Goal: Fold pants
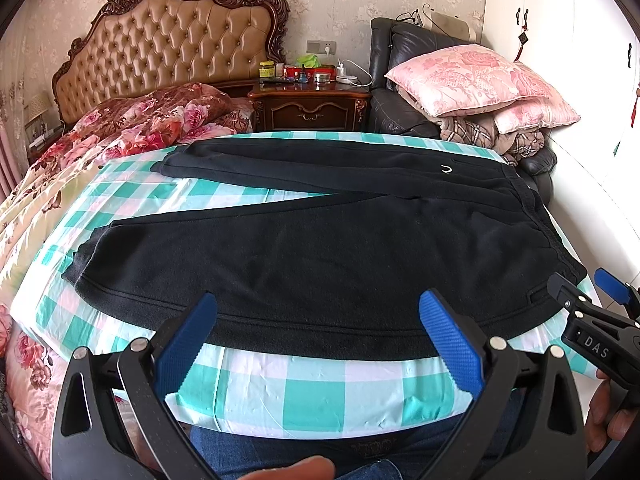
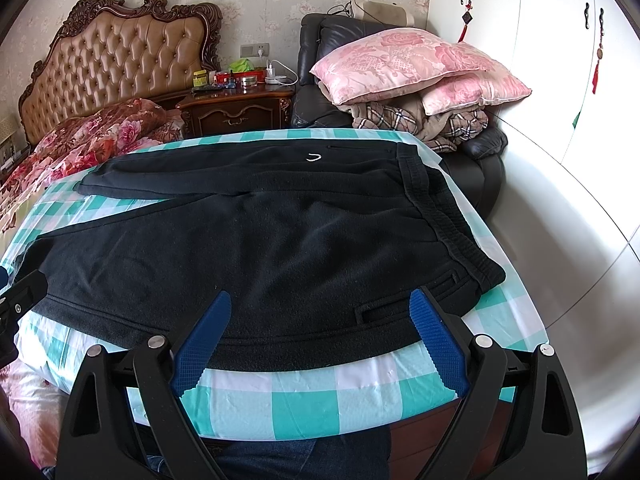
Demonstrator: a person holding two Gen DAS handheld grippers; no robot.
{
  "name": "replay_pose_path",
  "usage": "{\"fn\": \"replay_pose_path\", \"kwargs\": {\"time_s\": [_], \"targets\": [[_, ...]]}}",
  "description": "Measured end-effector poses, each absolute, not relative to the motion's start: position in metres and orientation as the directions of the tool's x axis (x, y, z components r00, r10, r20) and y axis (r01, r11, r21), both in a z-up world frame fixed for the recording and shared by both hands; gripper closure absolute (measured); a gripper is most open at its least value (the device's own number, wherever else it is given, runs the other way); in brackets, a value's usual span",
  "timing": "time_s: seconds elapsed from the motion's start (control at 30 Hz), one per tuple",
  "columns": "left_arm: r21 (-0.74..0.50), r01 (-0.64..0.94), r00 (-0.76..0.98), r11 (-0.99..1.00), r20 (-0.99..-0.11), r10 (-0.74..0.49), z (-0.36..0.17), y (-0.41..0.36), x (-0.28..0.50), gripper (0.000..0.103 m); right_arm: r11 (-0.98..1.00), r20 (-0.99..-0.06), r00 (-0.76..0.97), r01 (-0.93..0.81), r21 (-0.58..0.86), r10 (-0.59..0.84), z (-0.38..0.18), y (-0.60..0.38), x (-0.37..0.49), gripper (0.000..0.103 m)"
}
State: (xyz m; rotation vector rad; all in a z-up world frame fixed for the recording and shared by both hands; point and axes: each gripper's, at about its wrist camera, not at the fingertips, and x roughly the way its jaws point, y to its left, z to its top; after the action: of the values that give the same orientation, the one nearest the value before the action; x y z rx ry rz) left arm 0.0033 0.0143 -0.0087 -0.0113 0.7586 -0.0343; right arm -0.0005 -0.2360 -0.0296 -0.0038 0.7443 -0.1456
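Note:
Black fleece pants (image 1: 320,248) lie spread flat on a teal-and-white checked sheet (image 1: 304,392), waistband to the right, both legs running left and parted in a V. They also show in the right wrist view (image 2: 280,248). My left gripper (image 1: 318,312) is open and empty, just above the near leg's front edge. My right gripper (image 2: 320,308) is open and empty above the near edge by the hip pocket (image 2: 384,308). The right gripper also shows at the right edge of the left wrist view (image 1: 580,292).
A floral quilt (image 1: 132,128) lies at the left of the bed below a tufted headboard (image 1: 172,44). A nightstand (image 1: 312,100) with small items stands behind. A dark armchair holds pink pillows (image 1: 472,80). White wardrobe doors (image 2: 560,80) stand at right.

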Motion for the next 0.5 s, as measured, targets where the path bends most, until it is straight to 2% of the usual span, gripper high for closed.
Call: {"fn": "replay_pose_path", "kwargs": {"time_s": [0.5], "targets": [[-0.024,0.027,0.724,0.999,-0.689,-0.036,-0.0087,0.0144,0.0039,0.002,0.990,-0.675,0.725,0.131,-0.056,-0.134,-0.0301,-0.2364,0.0001,0.015]]}}
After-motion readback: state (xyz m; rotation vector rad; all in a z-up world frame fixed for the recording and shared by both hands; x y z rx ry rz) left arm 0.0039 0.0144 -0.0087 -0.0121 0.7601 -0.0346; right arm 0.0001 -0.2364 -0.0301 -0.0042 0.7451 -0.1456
